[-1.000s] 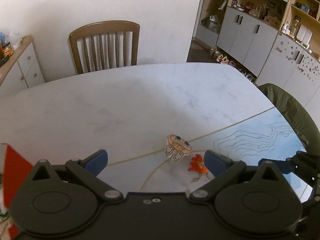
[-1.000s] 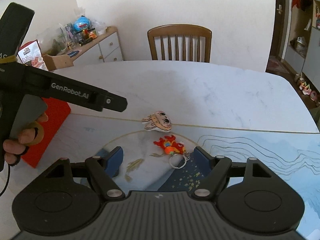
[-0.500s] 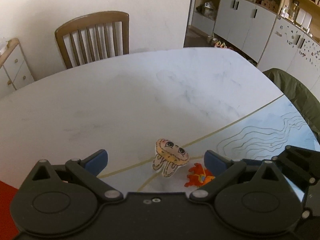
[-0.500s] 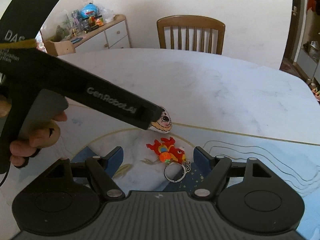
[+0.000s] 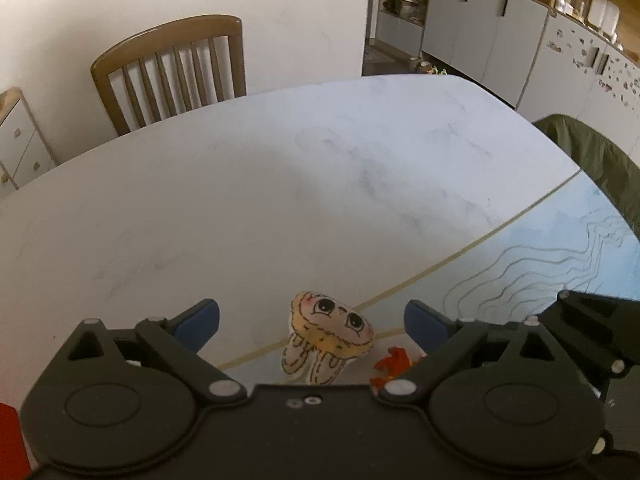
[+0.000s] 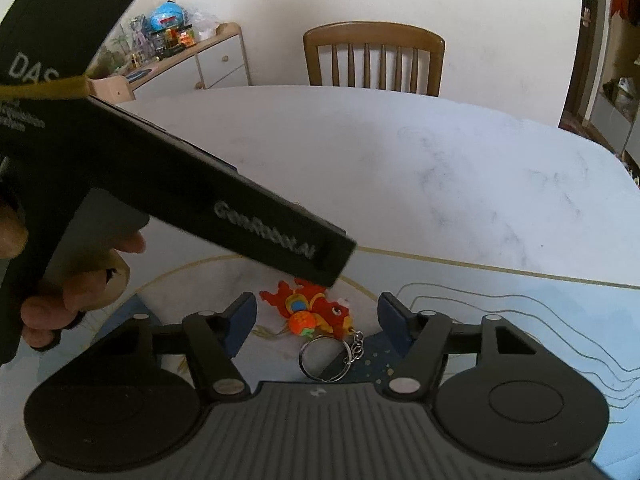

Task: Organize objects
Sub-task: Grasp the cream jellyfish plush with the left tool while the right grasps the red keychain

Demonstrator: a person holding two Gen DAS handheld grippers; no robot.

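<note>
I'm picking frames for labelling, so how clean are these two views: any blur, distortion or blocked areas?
Left wrist view: strong fisheye bend on the table edge and chair; the plush is sharp, its lower part hidden by the gripper body. Right wrist view: the left gripper crosses the frame close up and soft, its lettering blurred; the red keychain is sharp; the upper corners are dark.

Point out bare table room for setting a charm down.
Free: the white marble table between the gold line and the wooden chair. Crowded: the near mat, where the beige plush charm and red keychain lie between both open grippers.
</note>
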